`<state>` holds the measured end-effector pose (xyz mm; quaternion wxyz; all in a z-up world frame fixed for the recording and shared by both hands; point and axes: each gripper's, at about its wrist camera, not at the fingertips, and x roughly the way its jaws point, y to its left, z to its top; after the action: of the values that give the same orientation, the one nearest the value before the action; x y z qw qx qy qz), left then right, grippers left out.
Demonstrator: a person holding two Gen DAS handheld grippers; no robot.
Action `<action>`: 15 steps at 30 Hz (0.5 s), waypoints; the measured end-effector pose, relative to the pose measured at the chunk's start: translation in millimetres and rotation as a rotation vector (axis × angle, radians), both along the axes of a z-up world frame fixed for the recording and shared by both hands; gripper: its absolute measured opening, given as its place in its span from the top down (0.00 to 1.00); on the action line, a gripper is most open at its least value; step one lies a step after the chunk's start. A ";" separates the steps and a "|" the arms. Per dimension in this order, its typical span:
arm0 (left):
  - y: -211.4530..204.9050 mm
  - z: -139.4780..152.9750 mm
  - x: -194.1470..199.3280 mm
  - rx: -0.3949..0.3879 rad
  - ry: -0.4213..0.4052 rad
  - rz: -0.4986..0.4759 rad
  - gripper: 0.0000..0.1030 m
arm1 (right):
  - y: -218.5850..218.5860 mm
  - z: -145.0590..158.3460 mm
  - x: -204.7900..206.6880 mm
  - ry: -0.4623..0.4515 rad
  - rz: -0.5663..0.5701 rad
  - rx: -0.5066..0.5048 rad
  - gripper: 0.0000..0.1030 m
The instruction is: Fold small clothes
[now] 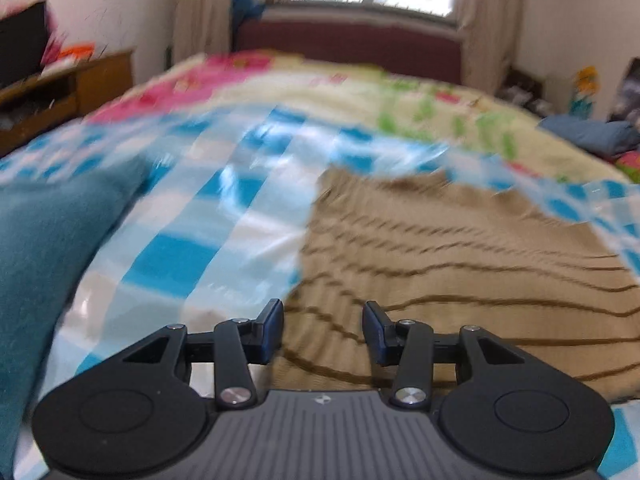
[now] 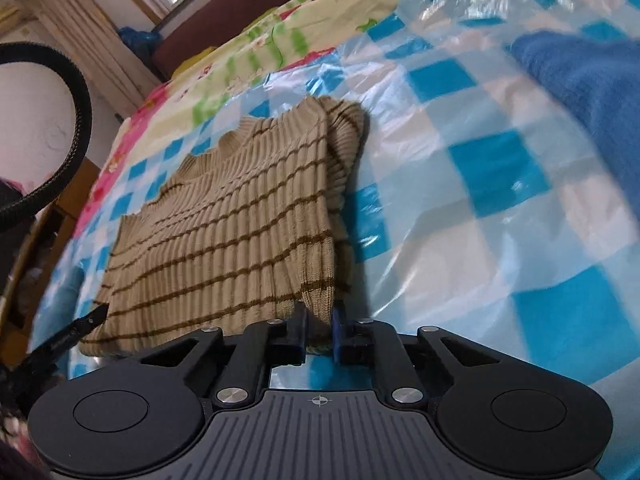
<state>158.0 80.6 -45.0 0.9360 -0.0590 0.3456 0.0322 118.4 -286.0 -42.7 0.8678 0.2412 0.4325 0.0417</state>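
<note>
A beige knit sweater with brown stripes [image 2: 224, 220] lies flat on a blue-and-white checked plastic sheet [image 2: 500, 184], collar away from me. Its right side is doubled over along the edge. My right gripper [image 2: 319, 330] is shut on the near right hem corner, and knit shows between the pads. In the left wrist view my left gripper [image 1: 324, 320] stands open just above the sweater [image 1: 460, 248] near its left edge, with nothing between its fingers. A black finger [image 2: 86, 320] pokes in at the sweater's near left corner in the right wrist view.
A blue knit garment [image 2: 592, 92] lies on the sheet to the sweater's right, and a teal one [image 1: 48, 240] to its left. The sheet covers a floral quilt [image 1: 320, 84] on a bed with a dark headboard [image 1: 352, 44]. A wooden TV cabinet [image 1: 80, 80] stands left.
</note>
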 end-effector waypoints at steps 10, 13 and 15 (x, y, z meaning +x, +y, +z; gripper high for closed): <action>2.1 -7.5 1.1 0.049 0.053 -0.024 0.52 | -25.5 -8.0 10.9 0.047 -0.008 -0.060 0.92; 1.6 -5.7 1.0 0.054 0.065 -0.027 0.52 | -28.2 -8.5 6.7 0.050 -0.004 -0.055 0.91; -1.1 -2.1 0.3 0.069 0.064 -0.033 0.52 | -26.5 -7.7 6.9 0.058 0.025 -0.053 0.84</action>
<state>158.3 79.5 -47.1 0.9264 -0.0197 0.3748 0.0304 125.2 -312.5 -50.5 0.8605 0.2138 0.4612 0.0340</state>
